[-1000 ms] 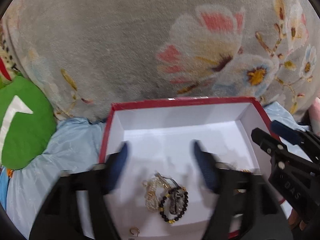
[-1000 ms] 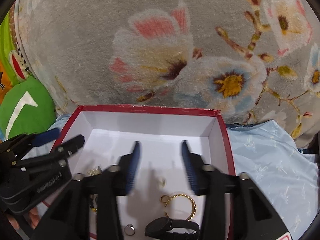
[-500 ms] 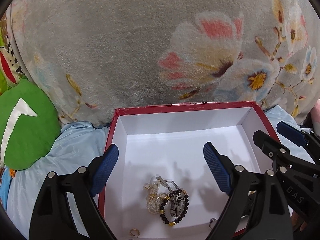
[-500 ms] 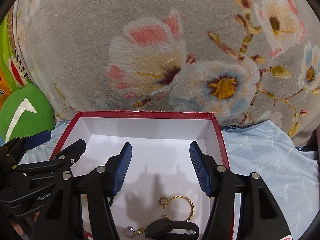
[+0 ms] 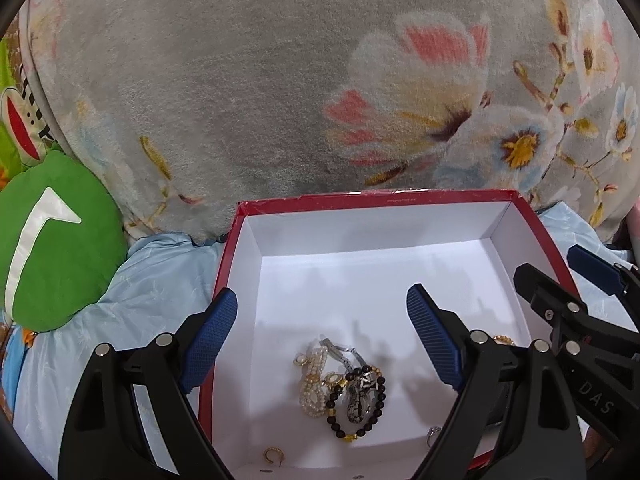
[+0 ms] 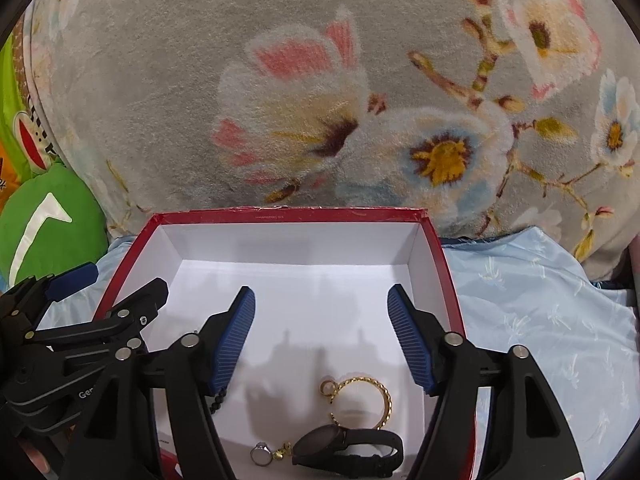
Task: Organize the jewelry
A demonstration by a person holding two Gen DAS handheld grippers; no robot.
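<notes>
A red box [image 5: 376, 197] with a white inside lies on the bed; it also shows in the right wrist view [image 6: 288, 213]. My left gripper [image 5: 322, 330] is open and empty over its near left part, above a pearl bracelet [image 5: 314, 384], a black bead bracelet [image 5: 356, 404] and a small gold ring [image 5: 273, 455]. My right gripper [image 6: 321, 338] is open and empty over the box's right part, above a gold bangle [image 6: 366, 396], a black watch [image 6: 348, 446] and a silver ring [image 6: 261, 453].
A grey floral blanket [image 5: 280, 80] rises behind the box. A green cushion [image 5: 52, 240] lies at the left. Light blue sheet [image 6: 540, 312] surrounds the box. The right gripper shows at the left wrist view's right edge [image 5: 576, 312].
Both grippers have opened wider and steadied over the box. The view has pulled back slightly, so more jewelry on the box floor shows.
</notes>
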